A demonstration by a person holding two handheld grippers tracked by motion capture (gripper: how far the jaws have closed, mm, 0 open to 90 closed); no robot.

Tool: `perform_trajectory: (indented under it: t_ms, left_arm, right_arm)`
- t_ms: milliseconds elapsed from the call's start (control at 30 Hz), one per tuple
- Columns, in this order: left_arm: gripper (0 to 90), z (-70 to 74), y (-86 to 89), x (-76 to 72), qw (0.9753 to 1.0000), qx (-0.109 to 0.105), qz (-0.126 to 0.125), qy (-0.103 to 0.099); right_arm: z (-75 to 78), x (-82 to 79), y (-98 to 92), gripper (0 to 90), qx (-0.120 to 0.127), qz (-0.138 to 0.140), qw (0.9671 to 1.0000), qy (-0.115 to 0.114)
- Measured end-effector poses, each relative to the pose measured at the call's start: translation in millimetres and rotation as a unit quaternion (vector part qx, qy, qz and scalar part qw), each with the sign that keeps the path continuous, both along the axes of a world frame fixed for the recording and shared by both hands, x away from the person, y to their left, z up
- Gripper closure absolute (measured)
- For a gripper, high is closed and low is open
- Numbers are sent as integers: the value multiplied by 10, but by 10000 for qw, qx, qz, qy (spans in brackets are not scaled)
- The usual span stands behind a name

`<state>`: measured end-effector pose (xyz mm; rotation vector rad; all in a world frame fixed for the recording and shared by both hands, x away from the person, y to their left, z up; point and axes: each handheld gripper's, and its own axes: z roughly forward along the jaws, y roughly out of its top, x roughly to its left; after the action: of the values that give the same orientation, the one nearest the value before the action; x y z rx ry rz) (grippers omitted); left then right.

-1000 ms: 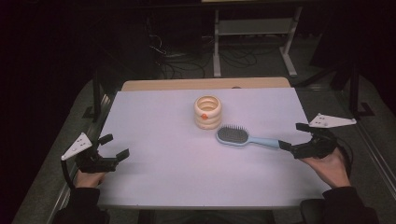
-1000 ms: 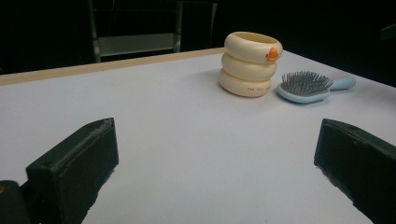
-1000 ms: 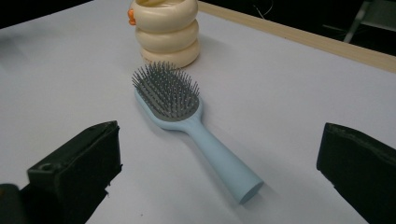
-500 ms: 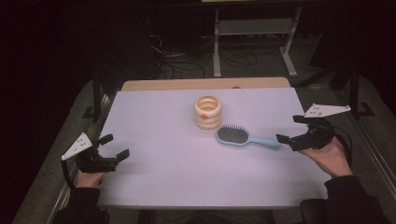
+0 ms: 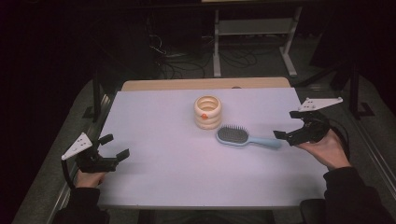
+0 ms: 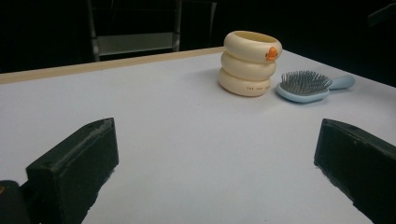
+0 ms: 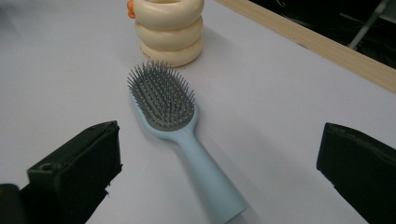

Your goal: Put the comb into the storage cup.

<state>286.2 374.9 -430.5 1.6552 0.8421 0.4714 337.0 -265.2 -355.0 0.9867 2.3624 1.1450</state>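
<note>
Blue hairbrush (image 5: 247,137) lies released at frame centre beside the cream ring holder (image 5: 207,112). Right gripper (image 5: 293,128), jaws spread, has backed off its handle. Left gripper (image 5: 112,147) rests unclenched, lower left.

Looks like a lab or test rig: white table (image 5: 154,186) in a dark room, loose cables (image 5: 182,65) on floor, metal frame stand (image 5: 254,35) behind.

A short line of small dark print can be made out on the lowest ring of the cream ringed holder (image 6: 251,62) in the left gripper view, but it is too small to be read. No other text, label, brand or number can be read.
</note>
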Motion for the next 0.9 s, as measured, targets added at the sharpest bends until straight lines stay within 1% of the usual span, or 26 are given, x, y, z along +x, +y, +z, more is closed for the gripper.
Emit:
perform_trajectory:
  t_ms: [167,233,533,600,800,900]
  left_arm:
    - [0,1,5,1,10000,-9,-14,0]
    - [0,1,6,1,10000,-46,-3,-6]
    - [0,-2,1,2,10000,-16,-25,13]
    - [0,-1,1,2,10000,-18,-30,10]
    - [0,-5,-2,8,10000,-14,-47,13]
    - [0,-5,-2,9,10000,-16,-49,13]
  right_arm:
    - [26,42,33,0,-98,70,9999,56]
    - [37,59,55,0,-171,97,9998,77]
    - [122,137,175,0,-433,335,9983,178]
    - [127,155,198,0,-462,367,9981,183]
    - [112,241,261,0,-648,482,9963,298]
    - [105,283,285,0,-676,530,9958,333]
